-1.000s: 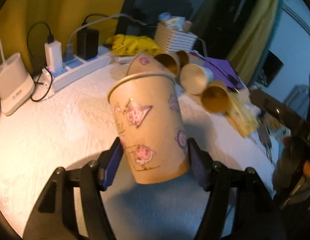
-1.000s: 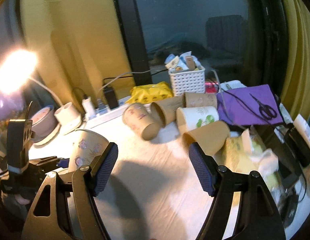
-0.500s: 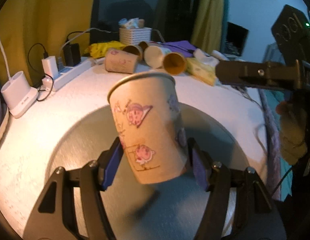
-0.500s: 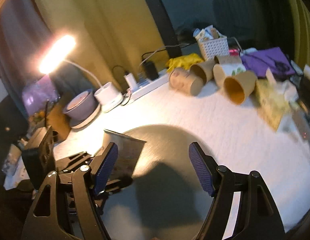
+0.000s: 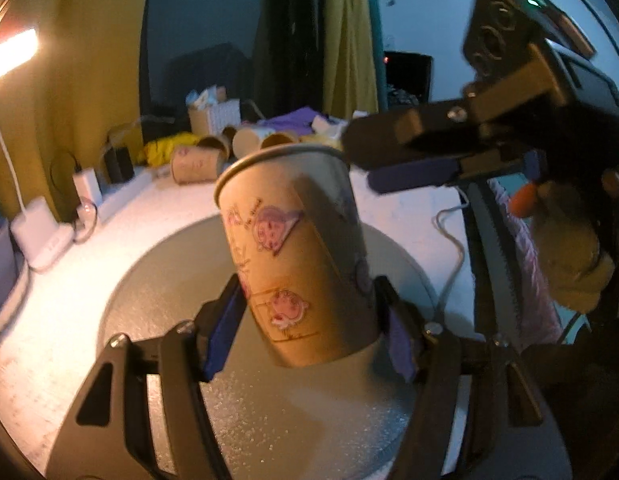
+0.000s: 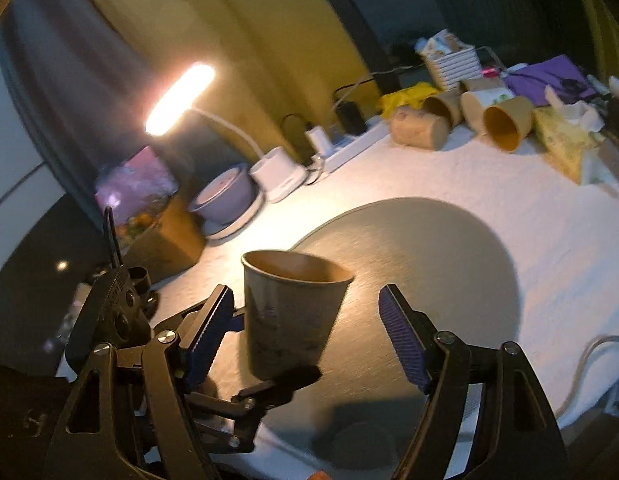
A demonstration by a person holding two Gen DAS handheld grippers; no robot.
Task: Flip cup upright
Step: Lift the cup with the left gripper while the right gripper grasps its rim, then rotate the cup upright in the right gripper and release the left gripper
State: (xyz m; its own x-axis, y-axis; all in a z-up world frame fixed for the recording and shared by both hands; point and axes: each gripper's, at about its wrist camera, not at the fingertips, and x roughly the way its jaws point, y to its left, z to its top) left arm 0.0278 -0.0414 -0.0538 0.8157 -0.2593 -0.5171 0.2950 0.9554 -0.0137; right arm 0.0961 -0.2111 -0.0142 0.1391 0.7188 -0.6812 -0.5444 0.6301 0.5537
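A white table point(image 6: 509, 216) stands before a yellow wall point(image 6: 213, 8) and a dark window point(image 5: 197, 40). A lit desk lamp point(image 6: 181, 96) shines warm light. Yellow curtains point(image 5: 349, 40) hang beside what seems a doorway.

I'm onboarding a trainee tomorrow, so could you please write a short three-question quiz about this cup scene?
1. True or false: the left claw is shut on the cartoon cup.
2. The held cup's mouth faces: A) up, B) down, C) sideways?
3. What flat thing lies under the cup?

Key: 1 true. 2 A, slightly tilted. 3 the grey round mat; the right claw stands open nearby, and four spare cups lie on their sides.
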